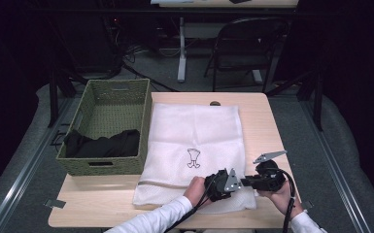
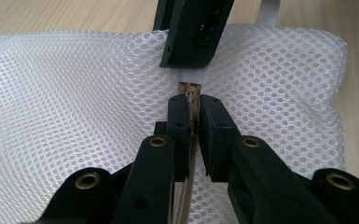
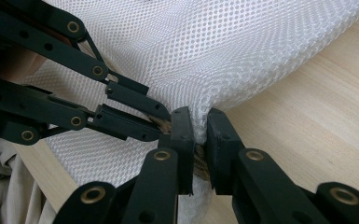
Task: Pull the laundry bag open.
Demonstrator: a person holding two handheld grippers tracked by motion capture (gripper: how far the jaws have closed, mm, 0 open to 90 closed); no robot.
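Observation:
A white mesh laundry bag lies flat on the wooden table, with a brown zipper running along its near edge. Near the bag's front right corner my left gripper is shut on the zipper; in the left gripper view its jaws pinch the zipper tape from both sides. My right gripper faces it tip to tip. In the right gripper view it is shut on a fold of mesh at the zipper's end, with the left gripper meeting it from the left.
A woven green basket stands at the table's left with black cloth inside. A small black figure is printed on the bag. Bare wood shows to the right of the bag. A folding chair stands beyond the table.

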